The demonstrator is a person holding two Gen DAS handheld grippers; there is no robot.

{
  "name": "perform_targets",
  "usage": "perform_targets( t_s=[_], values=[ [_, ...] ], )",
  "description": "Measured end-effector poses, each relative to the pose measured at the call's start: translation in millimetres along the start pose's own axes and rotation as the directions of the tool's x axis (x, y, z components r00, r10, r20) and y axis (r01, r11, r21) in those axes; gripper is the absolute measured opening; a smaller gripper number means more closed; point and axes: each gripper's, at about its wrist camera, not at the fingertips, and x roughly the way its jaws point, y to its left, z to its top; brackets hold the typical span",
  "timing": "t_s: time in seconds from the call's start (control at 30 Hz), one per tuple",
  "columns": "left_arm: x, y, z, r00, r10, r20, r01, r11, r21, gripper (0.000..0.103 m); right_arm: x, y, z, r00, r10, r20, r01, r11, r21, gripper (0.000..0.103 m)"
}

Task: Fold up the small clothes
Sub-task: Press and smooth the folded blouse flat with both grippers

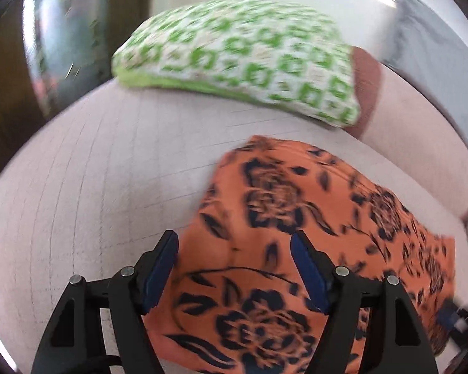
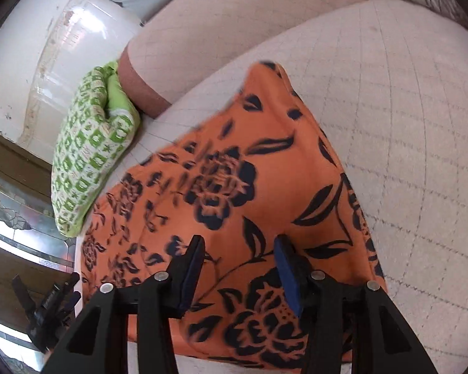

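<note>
The orange floral garment (image 1: 284, 218) lies spread on the pale grid-patterned bed cover (image 1: 109, 162), its black flower print facing up. In the left wrist view it fills the near right part of the scene, and the left gripper (image 1: 234, 240) hangs above its near left portion with the jaws wide apart, cloth showing in the gap and nothing pinched between the blue pads (image 1: 159, 271). Whether the pads touch the fabric cannot be told.

In the right wrist view the garment (image 2: 249, 180) runs from near centre to a narrow far end, its right edge slanting along the cover (image 2: 405, 124). The right gripper (image 2: 238, 243) is over the near part of the cloth, also spread open and holding nothing; its blue pads (image 2: 190, 277) stand either side of a printed stem and flower.

Bare cover lies to the right of the garment in the right view and to the left and far side in the left view. A green and white patterned cushion (image 1: 243, 56) rests at the far edge, well apart from the garment's far end, against a pale cushion with a brown band (image 2: 146, 84).

Beyond are a white wall (image 2: 46, 46), dark wooden trim, and a patterned glass panel (image 2: 9, 212) at the left.
</note>
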Motion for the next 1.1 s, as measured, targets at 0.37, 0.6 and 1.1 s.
perform_targets(
  t_s=[0.37, 0.6, 1.1],
  values=[
    [44, -50, -18, 0.982, 0.175, -0.070, -0.151, 0.952, 0.264, 0.079, 49, 75, -50, 0.985, -0.016, -0.174, -0.040, 0.950, -0.310, 0.051],
    [38, -57, -20, 0.985, 0.167, -0.038, -0.151, 0.951, 0.268, 0.079, 20, 71, -15, 0.999, -0.011, 0.030, 0.018, 0.965, -0.261, 0.051],
    [33, -57, -23, 0.986, 0.162, -0.041, -0.148, 0.959, 0.241, 0.079, 18, 65, -4, 0.999, -0.043, 0.032, 0.049, 0.969, -0.241, 0.054]
  ],
)
